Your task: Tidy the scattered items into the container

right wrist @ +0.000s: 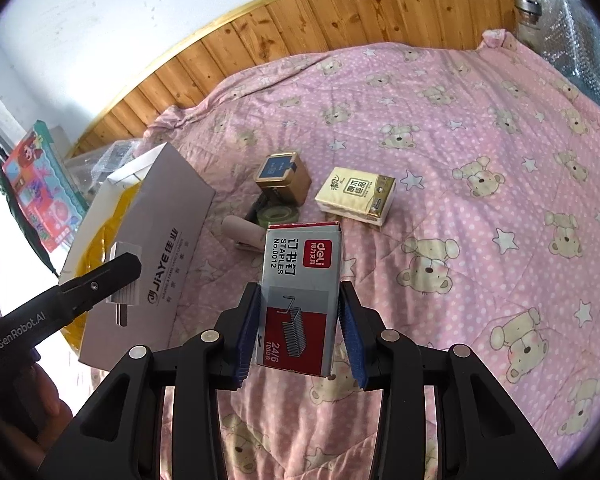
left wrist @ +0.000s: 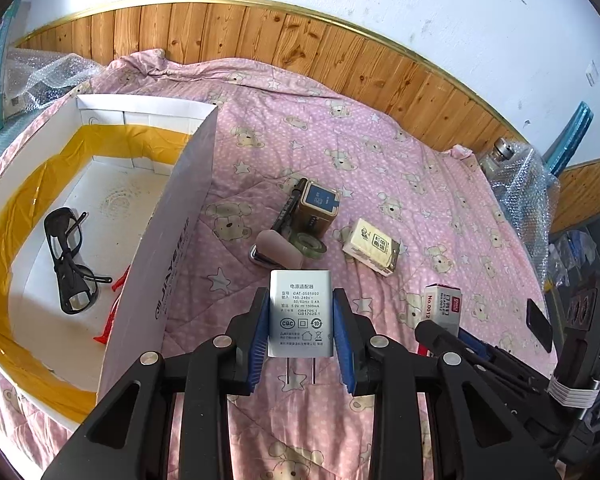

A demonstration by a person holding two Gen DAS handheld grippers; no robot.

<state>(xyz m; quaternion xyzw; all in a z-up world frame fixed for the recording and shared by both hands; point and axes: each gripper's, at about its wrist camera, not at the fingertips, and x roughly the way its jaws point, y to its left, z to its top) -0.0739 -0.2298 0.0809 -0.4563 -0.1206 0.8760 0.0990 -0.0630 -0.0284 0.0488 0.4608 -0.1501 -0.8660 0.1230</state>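
Bed with pink bear-print quilt (left wrist: 380, 152), seen from two wrist cams. Left claw (left wrist: 301, 332) is clamped on a white power adapter (left wrist: 300, 312), prongs pointing back toward the cam, held just right of the container, an open white cardboard box (left wrist: 148, 114) w/ yellow tape inside. Box already holds black glasses (left wrist: 70, 260) and something red, partly hidden by the near wall. Right claw (right wrist: 298, 328) grips a Deli staples box (right wrist: 300, 292) above the quilt.

Step in hand, as I judge it: both items picked, transport to box pending. Next move calls for swinging the adapter left over the near wall, then opening above bare floor, clear of the glasses; staples follow.

Left on the quilt: tissue pack (right wrist: 356, 194), gold-and-blue box (right wrist: 284, 178), tape roll (right wrist: 278, 216), pink stapler (left wrist: 278, 252), black pen (left wrist: 288, 204).
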